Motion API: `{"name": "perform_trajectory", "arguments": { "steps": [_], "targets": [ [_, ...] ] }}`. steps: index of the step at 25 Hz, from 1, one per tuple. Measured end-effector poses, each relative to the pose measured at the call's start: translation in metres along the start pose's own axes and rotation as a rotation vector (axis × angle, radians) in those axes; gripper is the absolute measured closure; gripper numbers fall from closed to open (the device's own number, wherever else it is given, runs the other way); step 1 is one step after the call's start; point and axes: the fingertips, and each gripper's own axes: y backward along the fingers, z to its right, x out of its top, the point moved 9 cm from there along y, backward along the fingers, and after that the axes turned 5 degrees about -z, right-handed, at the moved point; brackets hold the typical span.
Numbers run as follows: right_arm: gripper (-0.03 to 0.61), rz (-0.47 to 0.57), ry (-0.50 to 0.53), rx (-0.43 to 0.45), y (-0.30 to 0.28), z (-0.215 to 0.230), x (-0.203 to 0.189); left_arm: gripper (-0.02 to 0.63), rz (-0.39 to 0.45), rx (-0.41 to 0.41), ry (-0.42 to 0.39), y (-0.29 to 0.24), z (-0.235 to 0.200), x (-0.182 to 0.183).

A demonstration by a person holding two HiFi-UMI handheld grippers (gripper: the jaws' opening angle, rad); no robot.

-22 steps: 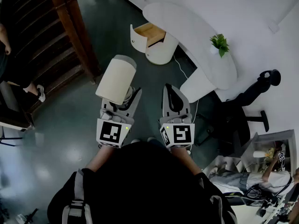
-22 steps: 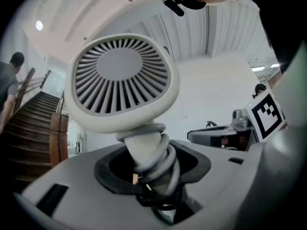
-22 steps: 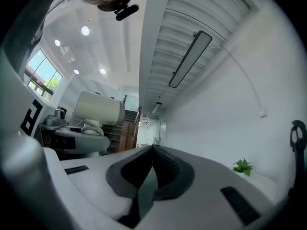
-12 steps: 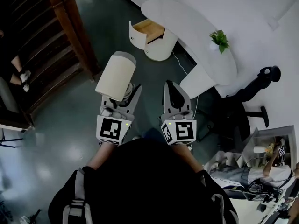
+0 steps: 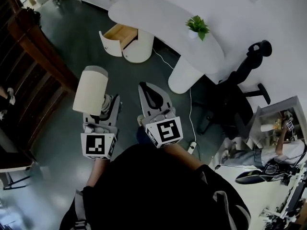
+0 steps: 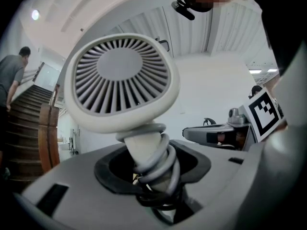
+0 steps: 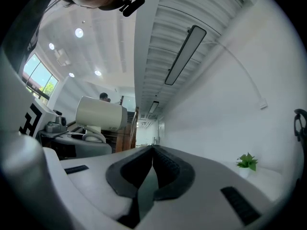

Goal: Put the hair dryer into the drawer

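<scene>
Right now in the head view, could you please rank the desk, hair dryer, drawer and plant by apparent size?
1. desk
2. hair dryer and drawer, roughly alike; dryer is nearer the camera
3. plant

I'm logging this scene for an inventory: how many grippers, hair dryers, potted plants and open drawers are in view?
grippers: 2 (left gripper, right gripper)
hair dryer: 1
plant: 1
open drawer: 1
total: 5
</scene>
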Motion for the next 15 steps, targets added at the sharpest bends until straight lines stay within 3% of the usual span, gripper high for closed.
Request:
{"name": "perform_trajectory", "arguments": {
  "steps": [4, 11, 15],
  "targets": [
    [0.555, -0.003, -0.028, -0.005, -0.027, 0.028, -0.001, 0.408, -0.015, -0.028, 0.004, -0.035, -0.007, 0.005],
    [0.555, 0.002, -0.026, 0.025, -0.087, 0.075, 0.004, 0.408, -0.030, -0.008, 0.016, -0.100, -0.031, 0.019],
    [0.555, -0.009, -0.029, 0.053, -0.124, 0.104, 0.000, 0.408, 0.025, 0.016, 0.029, -0.139, -0.045, 0.023]
  ]
}}
